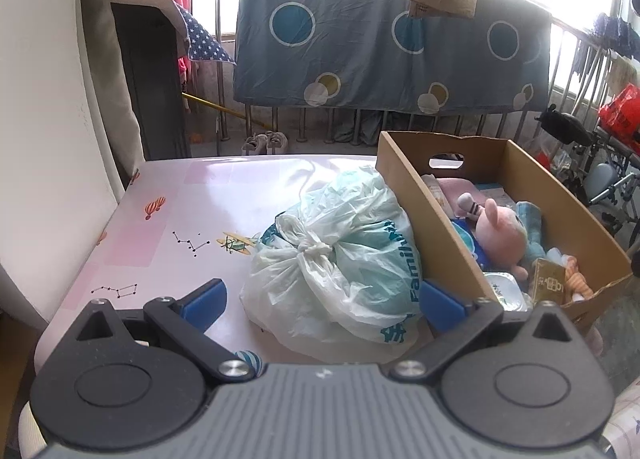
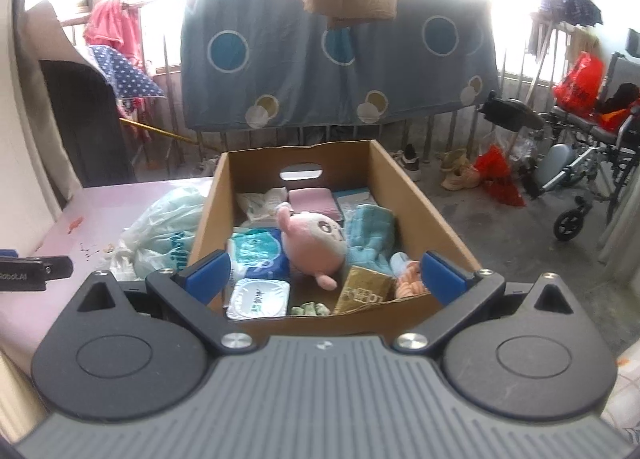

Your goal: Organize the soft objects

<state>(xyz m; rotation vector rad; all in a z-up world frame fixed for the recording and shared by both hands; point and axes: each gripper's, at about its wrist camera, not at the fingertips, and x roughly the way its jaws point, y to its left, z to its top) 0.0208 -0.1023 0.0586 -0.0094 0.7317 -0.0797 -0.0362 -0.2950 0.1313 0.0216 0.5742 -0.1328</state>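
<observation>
My left gripper (image 1: 322, 301) is spread wide, its blue fingers (image 1: 206, 303) either side of a knotted white plastic bag (image 1: 340, 259) without closing on it; whether the right finger touches the bag I cannot tell. The bag lies on the pink tabletop (image 1: 168, 219) toward its right edge, pressed against the left wall of the cardboard box (image 1: 416, 195). My right gripper (image 2: 326, 279) is also wide apart and holds nothing, its fingers (image 2: 442, 277) straddling the near end of the box (image 2: 416, 195), which stands at the tabletop's right edge. Inside the box, a pink plush toy (image 2: 314, 239) lies near the middle, with a light blue towel (image 2: 370, 233) just to its right and a blue-and-white soft pack (image 2: 260, 255) to its left. Along the near wall sit a white sealed tub (image 2: 258, 299), a gold carton (image 2: 364, 289) and something orange (image 2: 410, 281) in the right corner. At the far end there is a pink folded cloth (image 2: 312, 201). Beyond the table, a blue quilt (image 2: 320, 59) with circles hangs over a railing, and a wheelchair (image 2: 588, 163) stands on the floor to the right.
</observation>
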